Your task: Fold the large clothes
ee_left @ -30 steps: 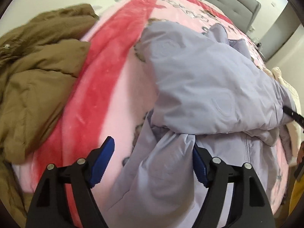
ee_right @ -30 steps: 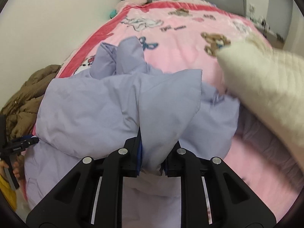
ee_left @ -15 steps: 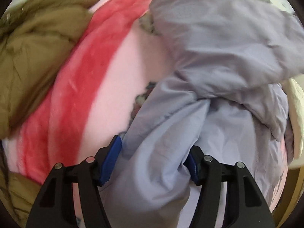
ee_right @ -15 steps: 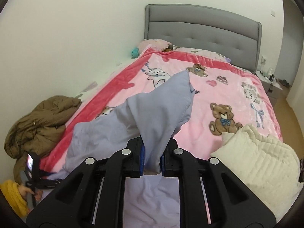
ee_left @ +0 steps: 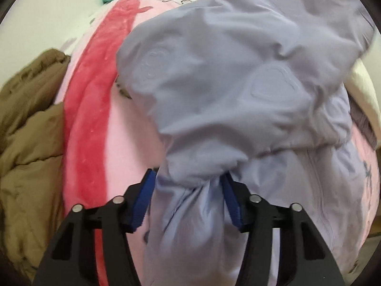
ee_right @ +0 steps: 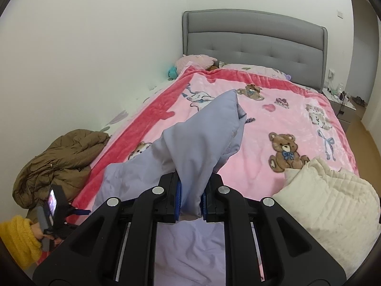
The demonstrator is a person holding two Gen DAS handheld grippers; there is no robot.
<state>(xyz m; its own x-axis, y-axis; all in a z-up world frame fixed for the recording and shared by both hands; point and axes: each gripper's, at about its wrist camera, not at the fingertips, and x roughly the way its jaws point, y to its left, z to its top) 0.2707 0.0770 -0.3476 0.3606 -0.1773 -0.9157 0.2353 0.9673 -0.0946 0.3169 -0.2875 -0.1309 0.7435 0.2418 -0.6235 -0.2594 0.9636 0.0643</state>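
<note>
A lilac padded jacket [ee_left: 226,71] lies crumpled on the pink blanket [ee_left: 123,143] at the near end of the bed. In the left wrist view my left gripper [ee_left: 188,202] points steeply down. Its jaws are closing, and the blue pads press on a gathered bunch of the jacket from both sides. My right gripper [ee_right: 190,202] is shut on a fold of the jacket [ee_right: 197,143] and holds it up above the bed, so the cloth rises in a peak. The left gripper's handle sits at lower left of the right wrist view, in a hand with a yellow sleeve [ee_right: 19,240].
A brown coat [ee_right: 59,162] is heaped at the bed's left edge by the wall. A cream quilted garment [ee_right: 328,202] lies at the near right. The grey headboard [ee_right: 252,38] and plush toys [ee_right: 195,62] are at the far end, and a nightstand [ee_right: 343,104] stands to the right.
My right gripper has risen with the jacket fold, bringing the whole bed and headboard into view. My left gripper's jaws have narrowed from wide apart onto a bunch of the jacket.
</note>
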